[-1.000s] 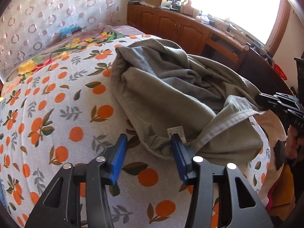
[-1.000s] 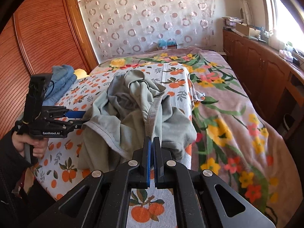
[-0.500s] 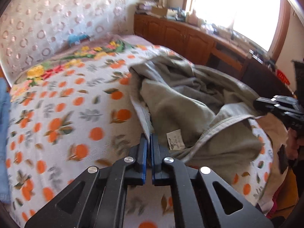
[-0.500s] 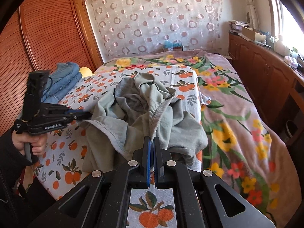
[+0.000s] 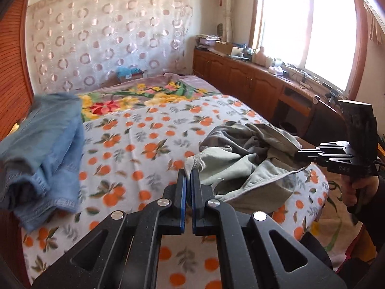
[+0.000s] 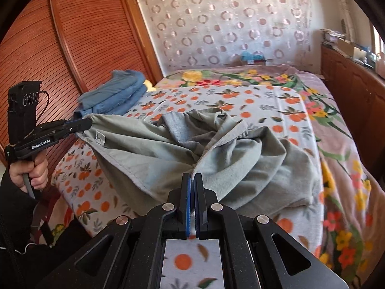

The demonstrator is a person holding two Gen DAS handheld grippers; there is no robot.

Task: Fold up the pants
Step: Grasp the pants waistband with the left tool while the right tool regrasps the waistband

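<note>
Grey-green pants (image 6: 216, 149) lie crumpled on the orange-print bed sheet (image 6: 276, 101), with the waistband lifted and stretched between both grippers. My left gripper (image 5: 189, 172) is shut on one waistband corner; it also shows in the right wrist view (image 6: 84, 125), with a white label just below its tips. My right gripper (image 6: 192, 177) is shut on the other part of the waistband; it also shows in the left wrist view (image 5: 299, 155). The pants (image 5: 240, 163) hang between them above the bed's near edge.
Folded blue jeans (image 6: 115, 94) are stacked at the bed's left side by the wooden slatted wardrobe (image 6: 72, 48). A floral blanket (image 6: 336, 168) covers the right and far bed. Wooden cabinets (image 5: 240, 77) run under the window.
My left gripper closed on the waistband corner, lifted it and pulled it left. The waistband is now stretched between both grippers. My right gripper stayed shut on the cloth.
</note>
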